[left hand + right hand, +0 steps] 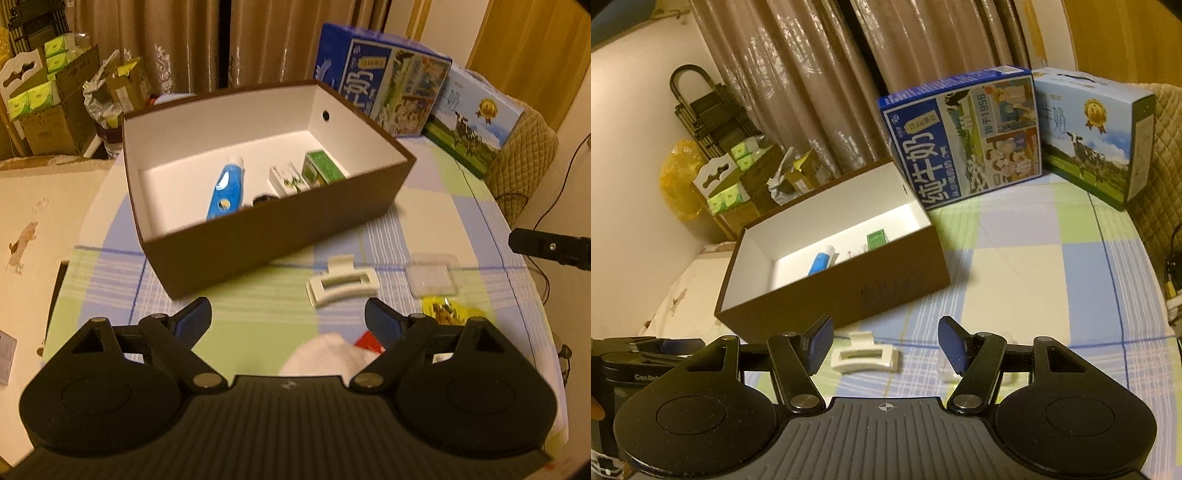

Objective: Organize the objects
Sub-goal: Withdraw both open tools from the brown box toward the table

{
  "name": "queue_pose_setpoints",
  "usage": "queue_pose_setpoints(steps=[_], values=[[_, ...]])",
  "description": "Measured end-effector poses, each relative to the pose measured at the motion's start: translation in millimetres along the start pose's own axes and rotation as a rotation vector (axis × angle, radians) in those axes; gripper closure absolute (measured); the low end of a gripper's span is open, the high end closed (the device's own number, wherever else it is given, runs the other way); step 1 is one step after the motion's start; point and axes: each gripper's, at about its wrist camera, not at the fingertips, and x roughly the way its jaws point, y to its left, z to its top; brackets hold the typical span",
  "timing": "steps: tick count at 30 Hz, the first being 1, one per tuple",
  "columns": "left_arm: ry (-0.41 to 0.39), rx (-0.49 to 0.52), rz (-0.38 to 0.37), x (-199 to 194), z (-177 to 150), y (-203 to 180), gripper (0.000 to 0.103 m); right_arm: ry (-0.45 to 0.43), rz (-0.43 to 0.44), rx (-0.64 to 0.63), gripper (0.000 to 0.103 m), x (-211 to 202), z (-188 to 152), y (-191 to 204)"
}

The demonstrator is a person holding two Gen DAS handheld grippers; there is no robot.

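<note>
Both grippers stand wide apart and hold nothing. The right gripper (884, 345) hovers low over the table (1034, 266), its fingers bracketing the white hair claw clip (866, 360), which lies flat on the checked cloth just in front of the brown box (831, 291) near the table's front edge. The left gripper (288, 319) hangs a little further back from the same clip (341, 286).

The clip looks like light, stiff plastic, smooth and likely slippery; a grip across its long bar, away from the sprung wings, seems safest, since squeezing the wings would probably open it. A clear plastic lid (434, 278) beside it is thin and probably flimsy.

Inside the box lie a blue tube (225, 188), two small cartons (306, 173) and a dark round thing half hidden by the near wall. A white cloth, something red and a yellow packet (445, 310) are cut off by the left gripper's fingers and cannot be identified.
</note>
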Motion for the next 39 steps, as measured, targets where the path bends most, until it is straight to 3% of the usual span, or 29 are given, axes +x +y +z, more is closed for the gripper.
queue_pose_setpoints(steps=[16,39], values=[[0.101,0.018,-0.036,16,-38,-19,0.016,0.086,-0.057,-0.010,0.042,-15,-44,-14],[0.167,0.079,-0.080,44,-57,-42,0.016,0.218,-0.120,-0.003,0.041,-3,-83,-24]])
